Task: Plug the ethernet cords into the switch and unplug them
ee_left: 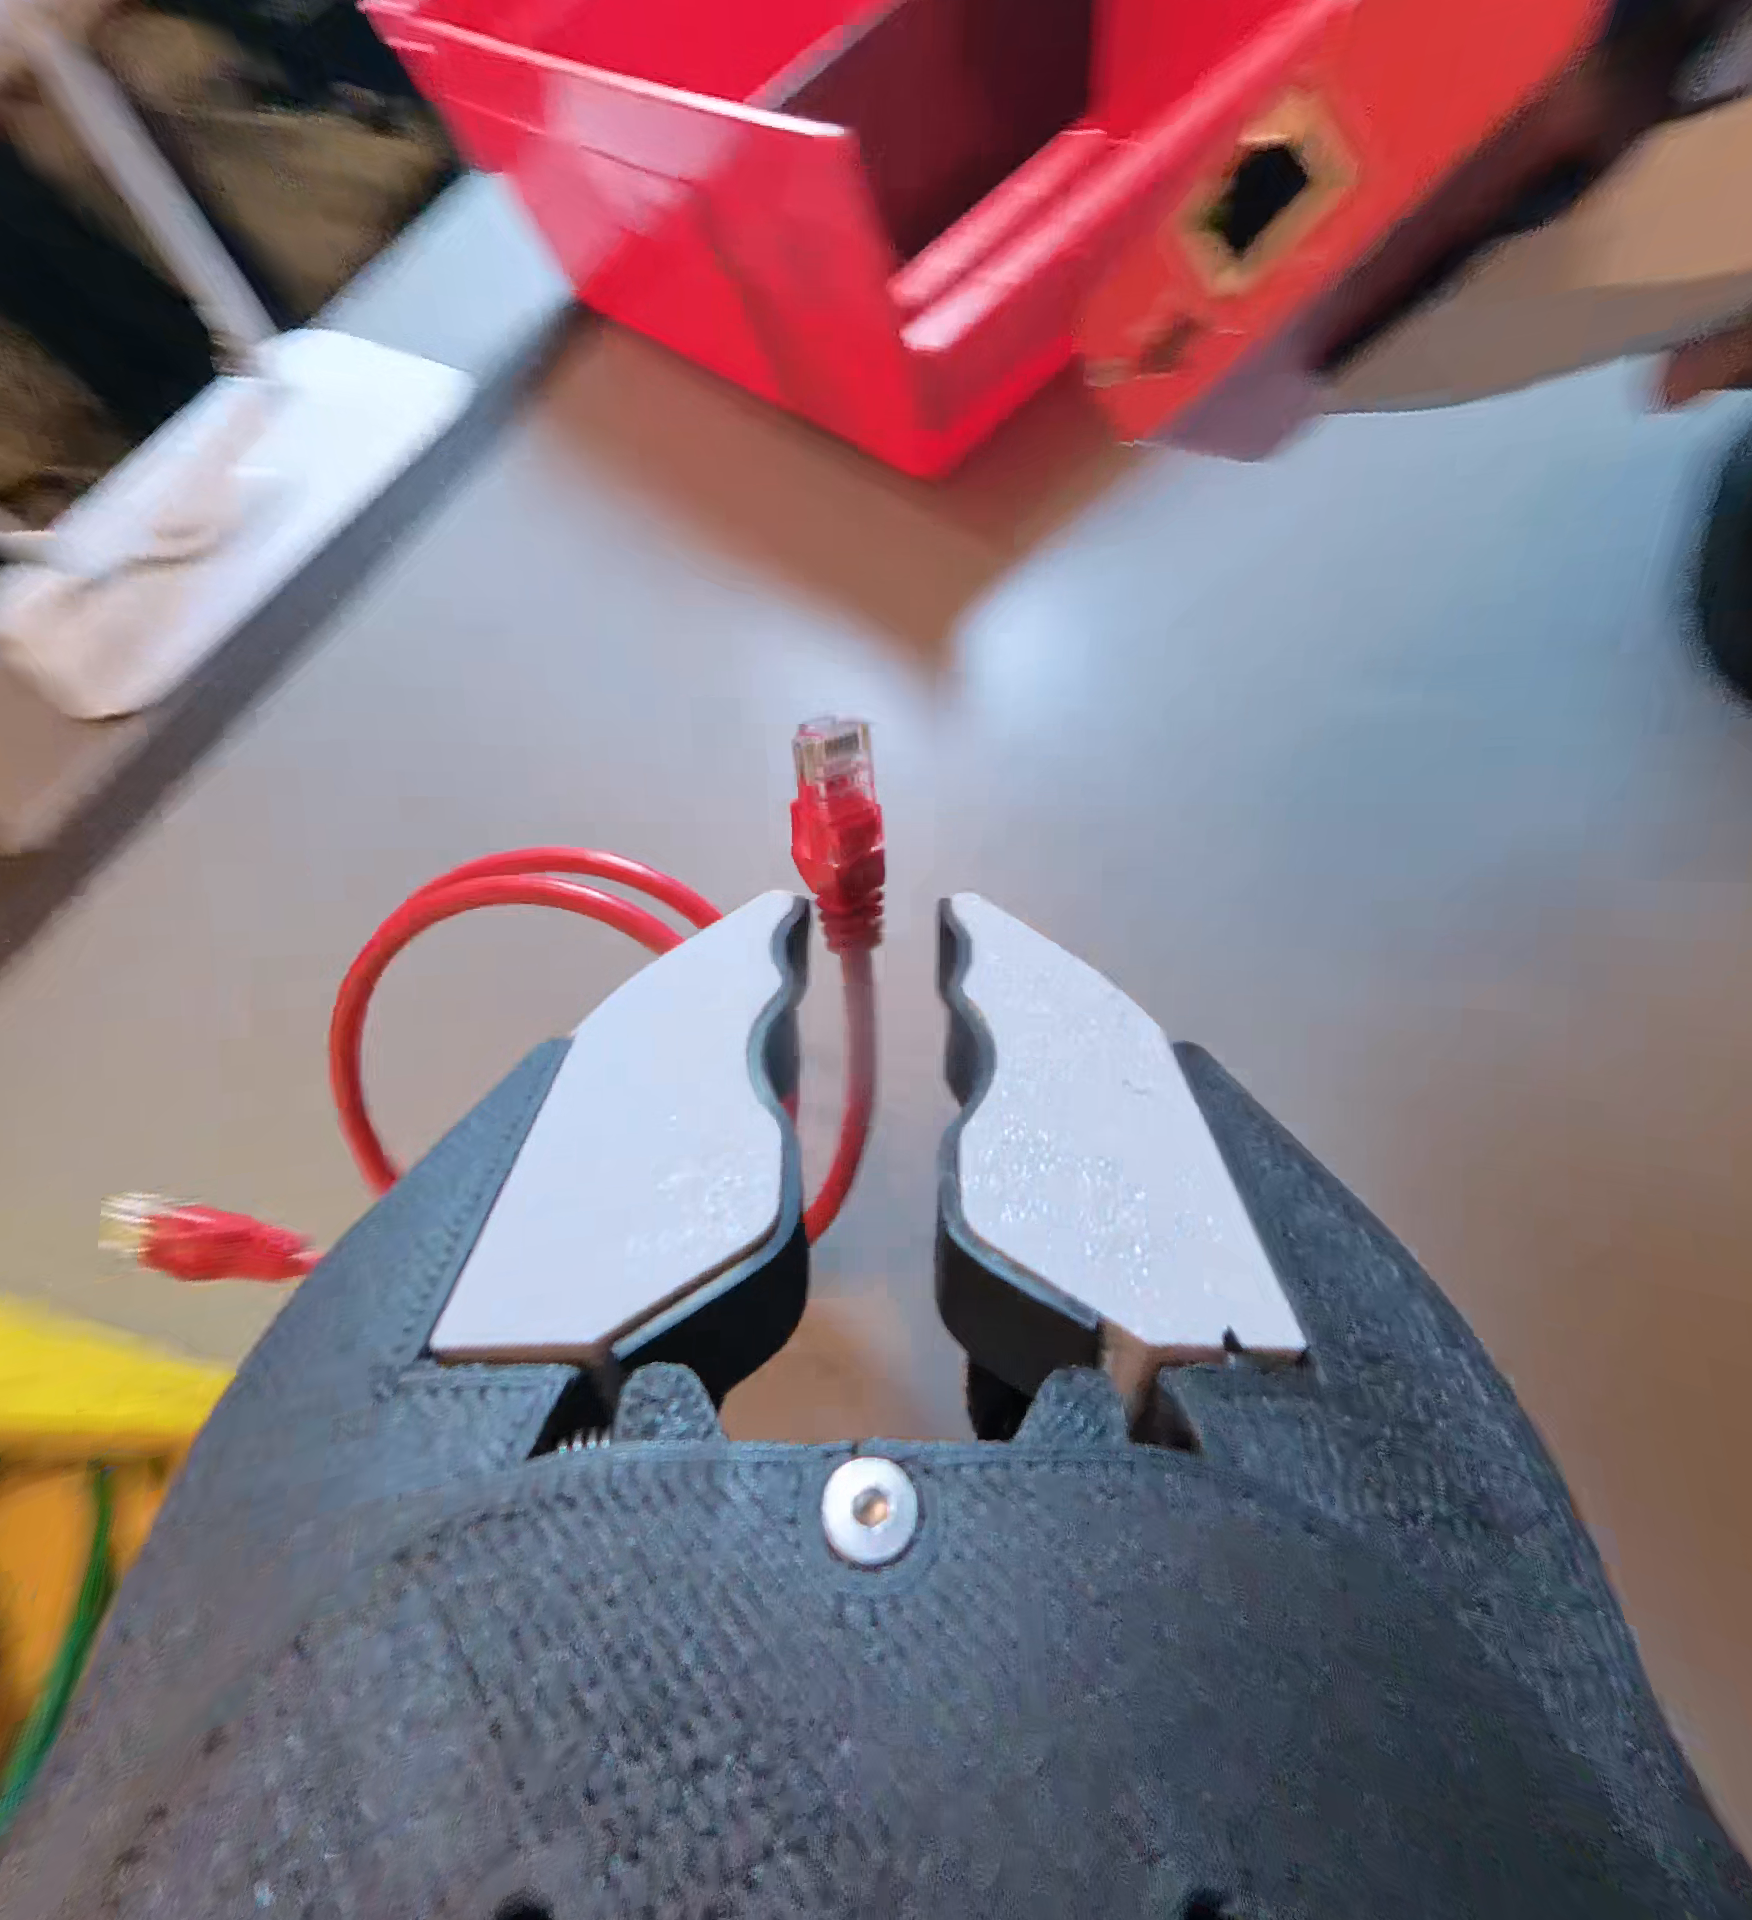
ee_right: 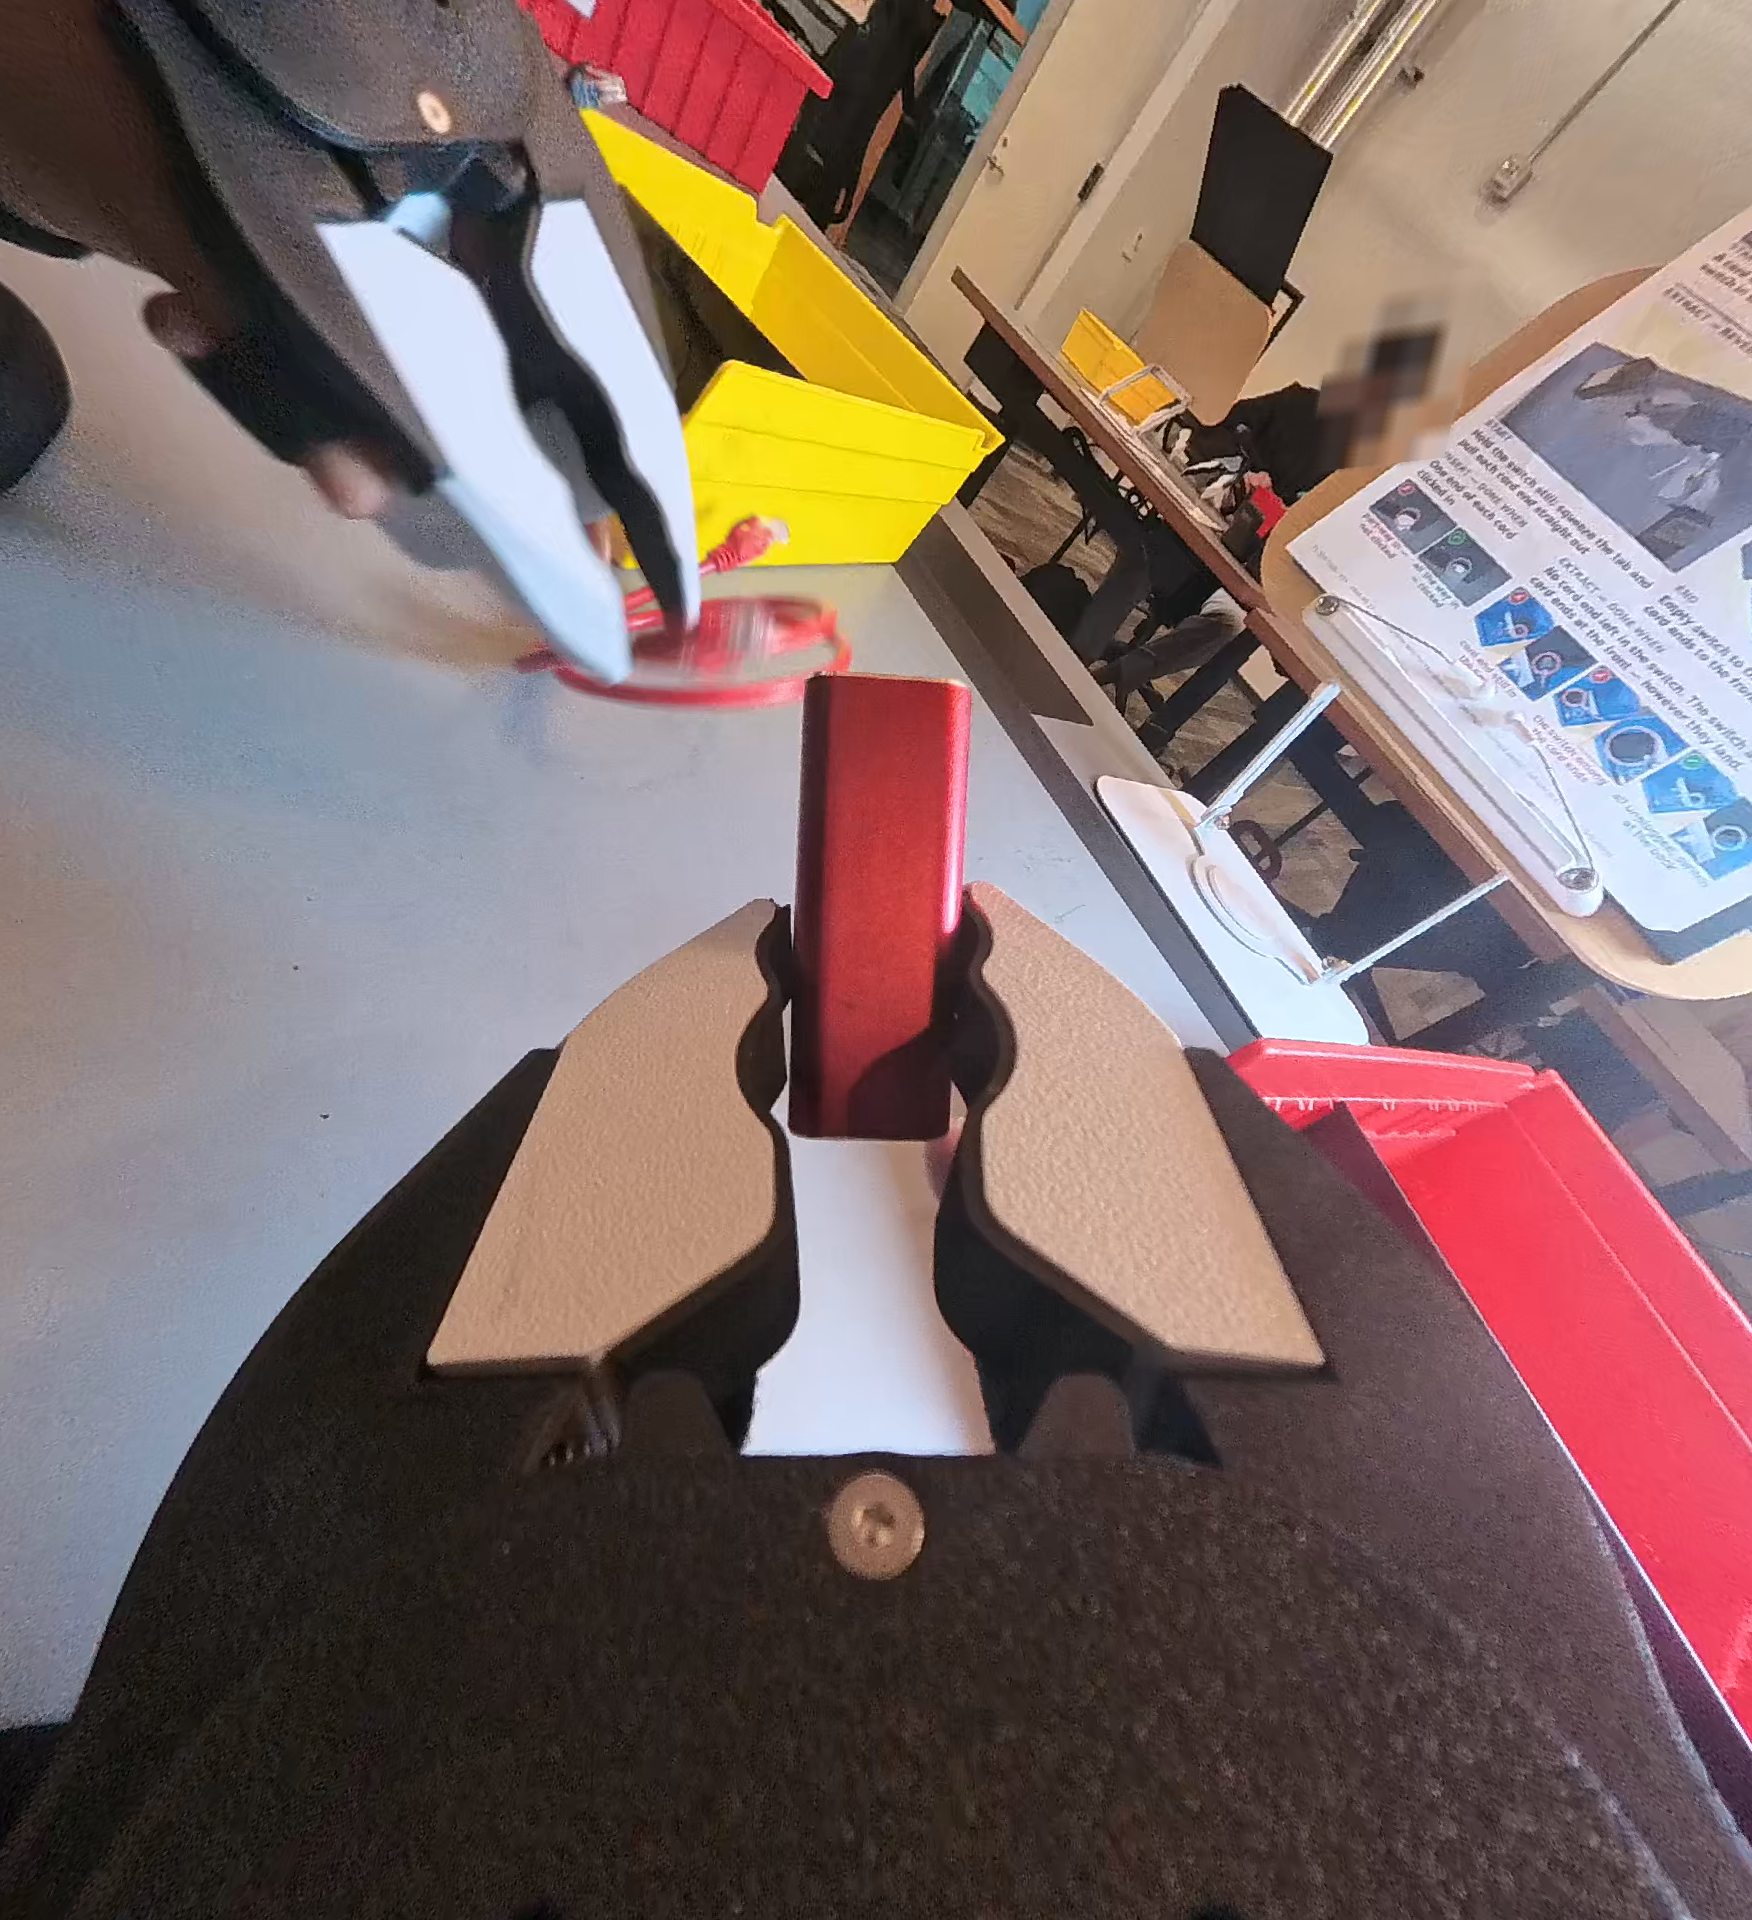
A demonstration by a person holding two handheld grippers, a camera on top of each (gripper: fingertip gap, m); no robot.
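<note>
In the left wrist view the left gripper [ee_left: 873, 925] has its fingers apart, with a red cord [ee_left: 856, 1049] running up between them, touching neither as far as one can tell; its clear-tipped plug [ee_left: 836, 805] sticks out past the tips. The cord loops off to the left over the grey bench [ee_left: 1267, 831] and its other plug [ee_left: 202, 1238] lies near a yellow bin [ee_left: 41, 1371]. Farther off stands a blurred red box [ee_left: 851, 239]. The right wrist view shows what the left does not: the right gripper [ee_right: 873, 925] has its fingers clamped on the red switch [ee_right: 877, 883], held upright above the bench with no readable marking on it. Beyond it the left gripper points down at the coiled cord. To the right, a printed instruction sheet [ee_right: 1620, 582] rests on a stand.
</note>
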